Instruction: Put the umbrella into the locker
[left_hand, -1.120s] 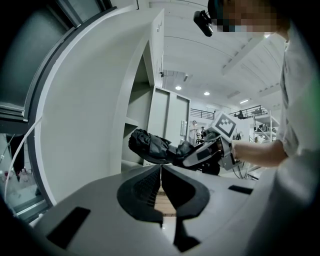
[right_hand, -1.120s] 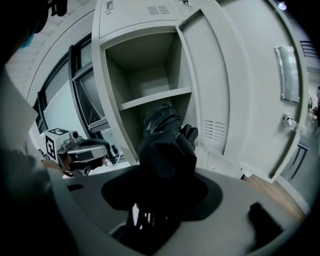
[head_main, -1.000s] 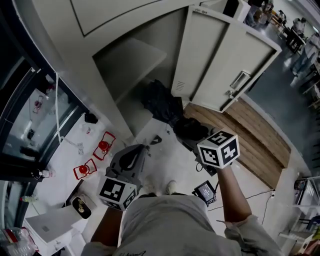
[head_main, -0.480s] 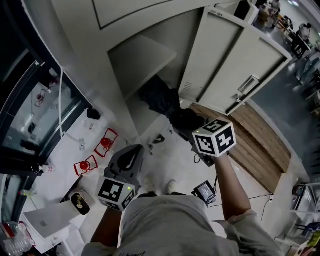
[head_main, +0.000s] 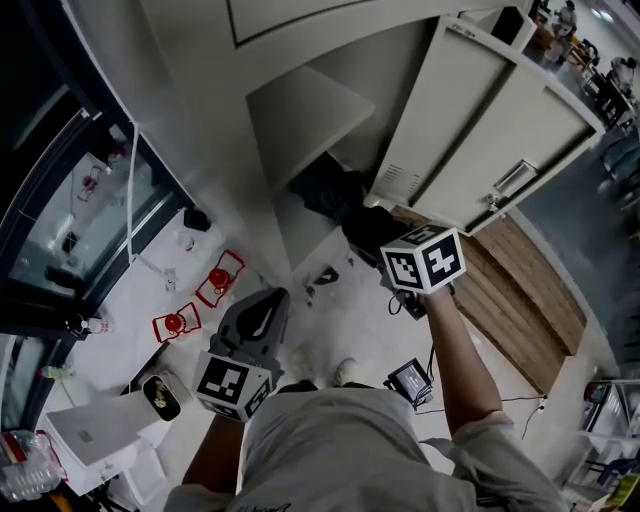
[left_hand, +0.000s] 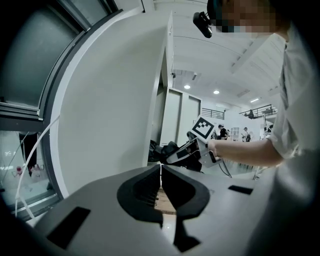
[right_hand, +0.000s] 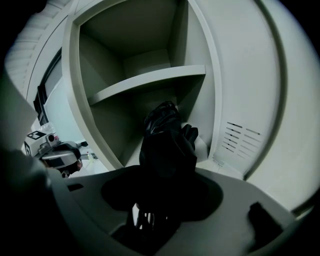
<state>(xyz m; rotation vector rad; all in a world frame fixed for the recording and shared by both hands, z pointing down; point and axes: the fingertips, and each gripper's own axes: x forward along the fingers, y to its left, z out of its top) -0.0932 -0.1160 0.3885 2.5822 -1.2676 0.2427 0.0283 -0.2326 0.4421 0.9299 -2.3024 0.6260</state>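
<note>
Your left tool (left_hand: 161, 171) hangs low by your waist, jaws together and empty; your right tool (right_hand: 152, 207), arm outstretched, tilts downward, clamped on the umbrella (right_hand: 167, 142)

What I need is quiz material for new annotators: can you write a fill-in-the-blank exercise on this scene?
1. The right gripper is shut on the umbrella, whose colour is ____.
2. The left gripper, jaws together, holds ____.
3. The locker door stands ____.
4. The umbrella's far end lies in the compartment ____ the shelf.
Missing words: black; nothing; open; below.
</note>
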